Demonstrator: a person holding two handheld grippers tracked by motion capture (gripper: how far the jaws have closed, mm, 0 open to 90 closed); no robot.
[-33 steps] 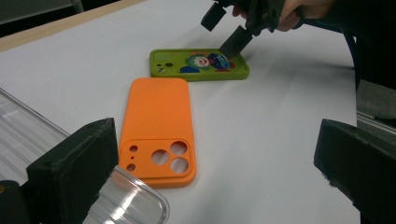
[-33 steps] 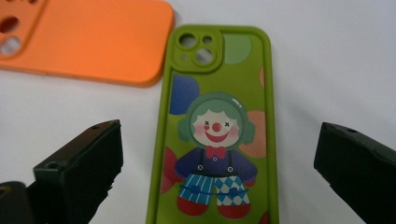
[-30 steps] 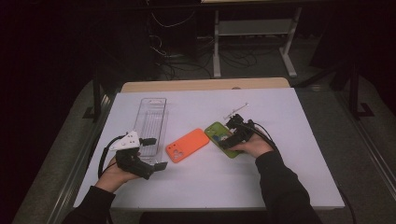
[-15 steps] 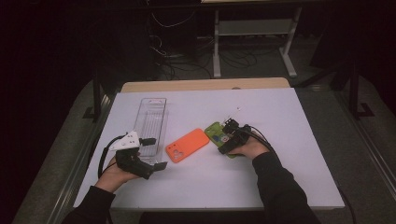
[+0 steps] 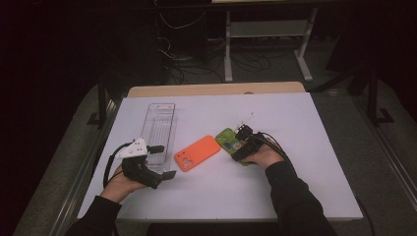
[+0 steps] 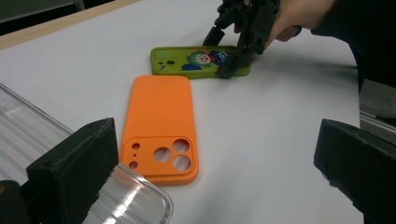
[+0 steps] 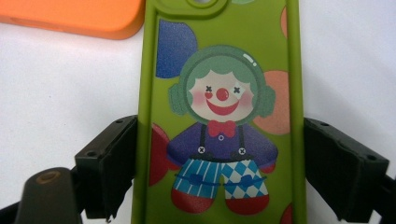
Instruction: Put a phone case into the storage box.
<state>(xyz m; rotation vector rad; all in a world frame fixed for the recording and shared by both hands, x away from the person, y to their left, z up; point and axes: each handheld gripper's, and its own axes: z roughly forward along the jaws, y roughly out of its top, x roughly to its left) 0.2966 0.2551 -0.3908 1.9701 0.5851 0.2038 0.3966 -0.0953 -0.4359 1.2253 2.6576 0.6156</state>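
A green phone case (image 7: 224,56) with a clown print lies flat on the white table (image 5: 295,128), right of centre. My right gripper (image 7: 219,172) straddles its near end. The jaws have just been closing, and the pads now meet both long edges of the case (image 5: 226,137). An orange phone case (image 5: 197,153) with camera holes lies just left of it, untouched. My left gripper (image 5: 164,161) rests low at the left, jaws wide and open with nothing between them (image 6: 215,177). It faces the orange case (image 6: 161,121) and the green one (image 6: 187,60) beyond.
A clear plastic tray (image 5: 160,125) lies lengthwise at the left, its near corner (image 6: 140,200) by my left jaw. The table's wooden far edge (image 5: 216,89) borders a dark floor with cables and a white stand (image 5: 265,29).
My right gripper has slid a little left along the green case and its jaws have narrowed onto the case's sides. The left hand has stayed put.
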